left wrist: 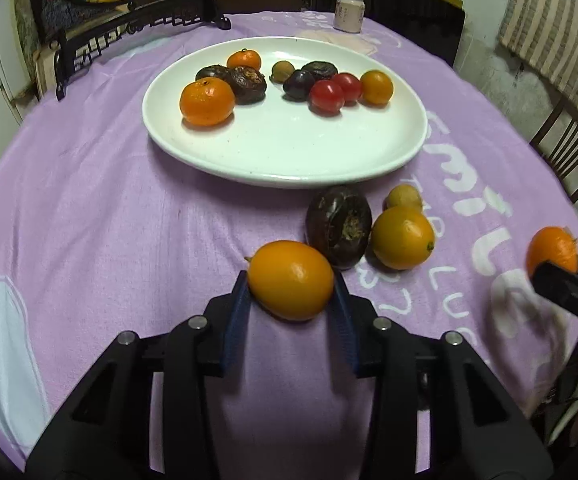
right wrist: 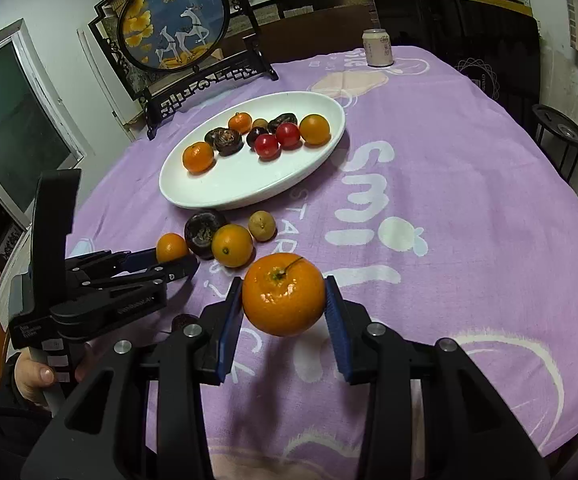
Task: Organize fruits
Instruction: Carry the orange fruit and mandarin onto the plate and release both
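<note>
My left gripper [left wrist: 291,280] is shut on an oval orange fruit [left wrist: 291,280], low over the purple cloth; the right wrist view shows this gripper [right wrist: 173,260] at the left. My right gripper [right wrist: 284,286] is shut on a stemmed tangerine [right wrist: 284,294], lifted off the cloth; in the left wrist view it [left wrist: 561,268] sits at the far right edge. Just ahead of the left gripper on the cloth lie a dark wrinkled fruit [left wrist: 339,226], a round orange [left wrist: 403,238] and a small yellowish fruit [left wrist: 404,198]. Beyond them the white oval plate [left wrist: 289,152] holds several fruits.
A drink can [right wrist: 377,48] stands at the table's far edge. A black-framed round picture screen [right wrist: 173,24] stands at the back left. A chair [left wrist: 565,148] and a black stool [right wrist: 559,132] are off the table's right side. A person's hand [right wrist: 33,376] grips the left handle.
</note>
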Available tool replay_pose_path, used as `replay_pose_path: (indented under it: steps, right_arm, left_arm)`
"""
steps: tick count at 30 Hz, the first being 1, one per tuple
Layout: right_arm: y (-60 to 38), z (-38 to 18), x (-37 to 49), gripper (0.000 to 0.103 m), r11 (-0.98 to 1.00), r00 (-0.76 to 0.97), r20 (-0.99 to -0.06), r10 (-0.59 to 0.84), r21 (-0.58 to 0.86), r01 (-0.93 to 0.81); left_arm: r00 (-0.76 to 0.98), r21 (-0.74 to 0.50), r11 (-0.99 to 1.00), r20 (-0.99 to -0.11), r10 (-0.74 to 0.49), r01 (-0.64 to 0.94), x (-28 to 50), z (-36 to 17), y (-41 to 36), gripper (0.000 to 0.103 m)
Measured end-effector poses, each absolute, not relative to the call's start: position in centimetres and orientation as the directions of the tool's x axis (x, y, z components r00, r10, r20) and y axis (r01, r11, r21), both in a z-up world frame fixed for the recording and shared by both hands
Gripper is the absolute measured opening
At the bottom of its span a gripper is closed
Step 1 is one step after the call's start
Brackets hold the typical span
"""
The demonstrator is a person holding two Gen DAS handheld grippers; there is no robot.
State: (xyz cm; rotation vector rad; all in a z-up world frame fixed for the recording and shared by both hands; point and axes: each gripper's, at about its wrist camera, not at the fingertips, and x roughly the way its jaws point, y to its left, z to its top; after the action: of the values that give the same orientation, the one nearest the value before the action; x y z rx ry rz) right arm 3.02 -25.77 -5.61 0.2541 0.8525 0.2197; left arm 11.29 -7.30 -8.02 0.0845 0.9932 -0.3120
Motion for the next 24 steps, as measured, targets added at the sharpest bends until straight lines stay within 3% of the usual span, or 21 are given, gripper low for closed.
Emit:
replay_pose_path:
  steps: [15,24]
  right_arm:
    - [-23.7,-5.5,4.1,0.040,0.944,0.624,-0.715,0.315,0.306,-0.125]
    - [-22.8,-4.3,6.7,0.040,0.948,0.615,-0.722,0.317,0.269,-0.173]
  left_arm:
    - [0.539,-0.151,0.942,-0.787,-0.299,0.301,8.7,-4.3,-3.9,0.040]
    - [0.523,-0.146,0.935,-0.796,-0.305,0.324,12.4,-2.0,-3.1,0.040]
